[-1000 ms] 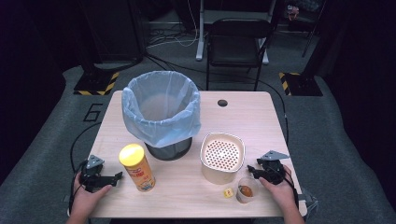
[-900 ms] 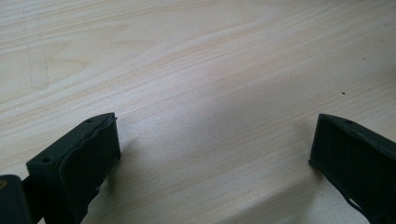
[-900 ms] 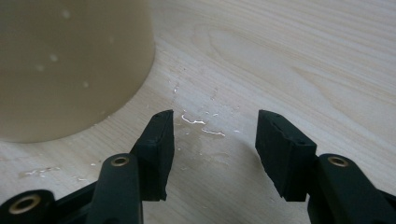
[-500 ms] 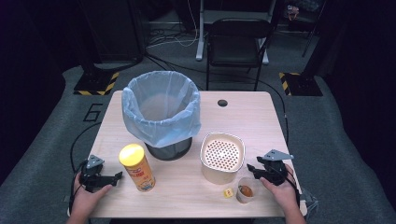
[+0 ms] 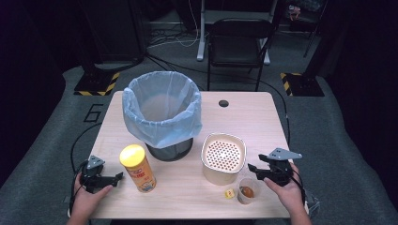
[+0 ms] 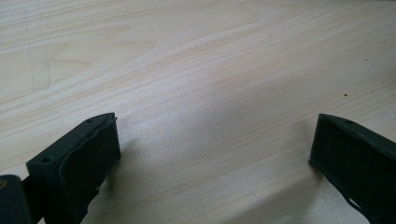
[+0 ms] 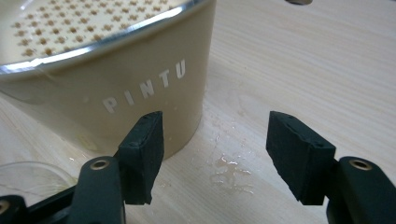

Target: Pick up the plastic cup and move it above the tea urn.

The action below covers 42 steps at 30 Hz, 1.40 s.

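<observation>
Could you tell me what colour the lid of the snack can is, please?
Yellow; the lid shows best in the high view.

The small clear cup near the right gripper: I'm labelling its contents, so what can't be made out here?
- Small clear cup, high view: the brownish contents are too small to identify.
- Same cup, right gripper view: cut off by the bottom-left edge, partly behind the right gripper.
- Yellow piece beside it: too small to name.
- Beige container: perforated lid hides the inside.
</observation>
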Motion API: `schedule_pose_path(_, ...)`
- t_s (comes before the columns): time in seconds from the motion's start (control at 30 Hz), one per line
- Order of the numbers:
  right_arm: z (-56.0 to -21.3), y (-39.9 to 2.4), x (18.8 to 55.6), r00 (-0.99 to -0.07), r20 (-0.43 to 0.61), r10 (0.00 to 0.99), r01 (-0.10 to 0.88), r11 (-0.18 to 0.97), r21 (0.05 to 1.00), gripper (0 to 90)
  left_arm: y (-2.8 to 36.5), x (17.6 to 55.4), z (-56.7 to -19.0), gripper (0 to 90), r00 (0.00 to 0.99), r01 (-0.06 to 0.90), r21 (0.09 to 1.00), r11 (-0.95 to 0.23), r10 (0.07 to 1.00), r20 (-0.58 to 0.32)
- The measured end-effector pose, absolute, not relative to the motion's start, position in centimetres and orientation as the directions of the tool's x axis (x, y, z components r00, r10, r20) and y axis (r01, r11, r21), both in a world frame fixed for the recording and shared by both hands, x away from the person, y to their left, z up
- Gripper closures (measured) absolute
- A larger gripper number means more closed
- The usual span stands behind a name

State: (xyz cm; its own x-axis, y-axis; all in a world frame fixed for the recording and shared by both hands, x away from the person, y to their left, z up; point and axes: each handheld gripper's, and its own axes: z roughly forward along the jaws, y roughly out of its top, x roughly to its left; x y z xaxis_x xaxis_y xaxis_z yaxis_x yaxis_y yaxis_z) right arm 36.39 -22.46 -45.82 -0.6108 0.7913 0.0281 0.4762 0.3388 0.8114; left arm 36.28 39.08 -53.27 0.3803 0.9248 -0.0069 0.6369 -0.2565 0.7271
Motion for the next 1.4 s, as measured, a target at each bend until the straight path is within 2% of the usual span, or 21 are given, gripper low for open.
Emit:
schedule_pose_path(0.13,-44.3,-22.5,36.0,-0.632,0.039,0.774,0.464,0.338,0.819,34.9,38.9,36.2,-53.3,1.3,0.367,0.646,0.726,-0.236,0.930,-0.025)
schedule_pose_path(0.3,-43.1,-22.1,34.9,-0.684,0.070,0.726,0.441,0.335,0.833,28.0,38.9,36.1,-53.3,1.3,0.368,0.644,0.728,-0.236,0.929,-0.024)
schedule_pose_path(0.4,-43.0,-21.7,34.1,-0.728,0.083,0.680,0.417,0.344,0.841,21.4,38.9,36.1,-53.3,1.3,0.368,0.644,0.728,-0.236,0.929,-0.024)
schedule_pose_path(0.63,-43.4,-20.8,32.7,-0.789,0.073,0.610,0.383,0.395,0.835,14.4,38.9,36.1,-53.3,1.3,0.368,0.643,0.728,-0.236,0.930,-0.024)
schedule_pose_path(1.0,-45.0,-19.9,31.3,-0.831,0.051,0.554,0.349,0.447,0.823,9.9,38.9,36.1,-53.3,1.3,0.366,0.644,0.728,-0.235,0.930,-0.024)
schedule_pose_path(1.23,-46.4,-19.5,31.2,-0.848,0.043,0.528,0.342,0.483,0.806,9.9,38.9,36.1,-53.3,1.3,0.366,0.644,0.728,-0.235,0.930,-0.024)
schedule_pose_path(1.4,-47.5,-19.7,31.1,-0.854,0.034,0.519,0.347,0.520,0.781,16.2,38.9,36.1,-53.3,1.3,0.366,0.644,0.728,-0.235,0.930,-0.024)
